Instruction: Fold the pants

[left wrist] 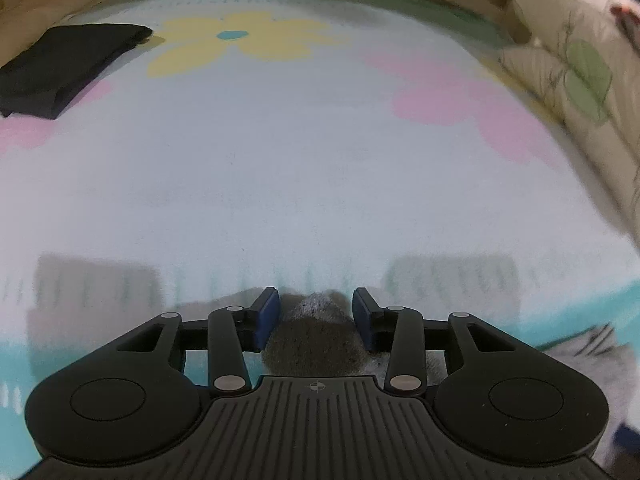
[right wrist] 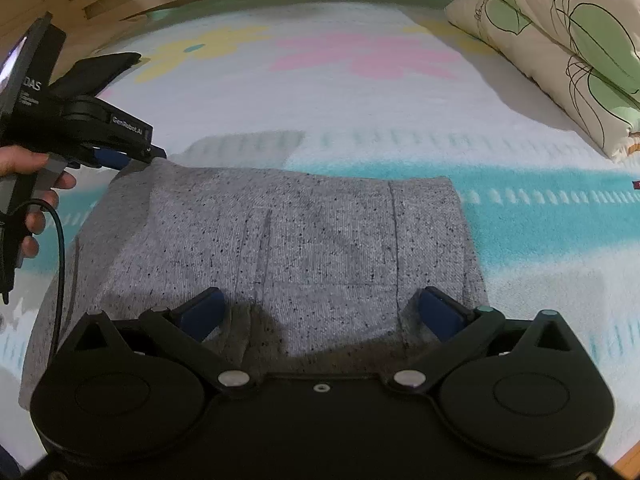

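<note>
Pants (right wrist: 276, 248): I see grey speckled fabric, folded into a broad rectangle, lying flat on the bed's flowered blanket (right wrist: 360, 92), directly in front of my right gripper.
Right gripper (right wrist: 320, 312): jaws spread wide over the near edge of the pants, pads not pressing anything; released.
Left gripper (left wrist: 315, 318): its own view shows a bunched corner of the grey fabric between the blue pads (left wrist: 267, 318), jaws partly apart; I cannot tell whether they pinch it.
Only in the right view: the person's hand (right wrist: 28, 184) on the left gripper's handle at the pants' far left corner, and two leaf-print pillows (right wrist: 560, 52).
Both views: a dark folded garment (left wrist: 68, 68) at far left.
</note>
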Demonstrator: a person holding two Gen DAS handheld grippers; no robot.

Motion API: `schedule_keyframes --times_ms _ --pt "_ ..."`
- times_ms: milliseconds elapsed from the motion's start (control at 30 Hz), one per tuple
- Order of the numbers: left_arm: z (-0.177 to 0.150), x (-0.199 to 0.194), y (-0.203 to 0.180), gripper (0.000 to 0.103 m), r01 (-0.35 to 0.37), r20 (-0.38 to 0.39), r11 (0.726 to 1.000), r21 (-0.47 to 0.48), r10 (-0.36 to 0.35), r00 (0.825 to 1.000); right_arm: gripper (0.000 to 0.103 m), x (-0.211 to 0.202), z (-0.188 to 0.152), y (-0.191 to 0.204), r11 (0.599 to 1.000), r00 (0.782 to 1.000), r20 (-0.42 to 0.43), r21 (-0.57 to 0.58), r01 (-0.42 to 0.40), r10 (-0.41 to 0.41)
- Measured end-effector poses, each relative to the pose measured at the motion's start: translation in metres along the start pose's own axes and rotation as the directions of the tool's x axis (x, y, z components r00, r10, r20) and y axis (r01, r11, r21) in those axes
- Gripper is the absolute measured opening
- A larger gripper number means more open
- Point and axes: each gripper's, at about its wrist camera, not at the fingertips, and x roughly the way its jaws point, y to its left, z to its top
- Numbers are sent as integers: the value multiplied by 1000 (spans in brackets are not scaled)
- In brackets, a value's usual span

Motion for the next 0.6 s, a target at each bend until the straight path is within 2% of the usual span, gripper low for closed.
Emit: schedule_keyframes --times_ms 67,133,233,367,533,600 --pt "0 -17 5 39 12 41 1000 -16 -11 999 103 1 0 0 1000 1000 -1 -2 0 0" --pt "-2 -36 7 39 -6 73 1000 -4 6 997 103 1 0 0 1000 1000 -2 -3 0 0" --pt "-15 -63 10 40 -26 91 1000 14 25 996 103 1 -1 -1 1000 1000 3 -5 -1 1" --pt "-51 -82 9 40 -8 36 1000 28 7 999 103 1 -1 1 1000 1000 7 -5 4 -4" --pt "-114 -84 1 41 25 -88 997 69 -19 996 103 1 -1 3 1000 1000 8 -8 12 -12" --pt "-135 -87 -2 43 11 -80 997 79 -5 997 103 0 -1 3 1000 1000 10 -10 13 -13"
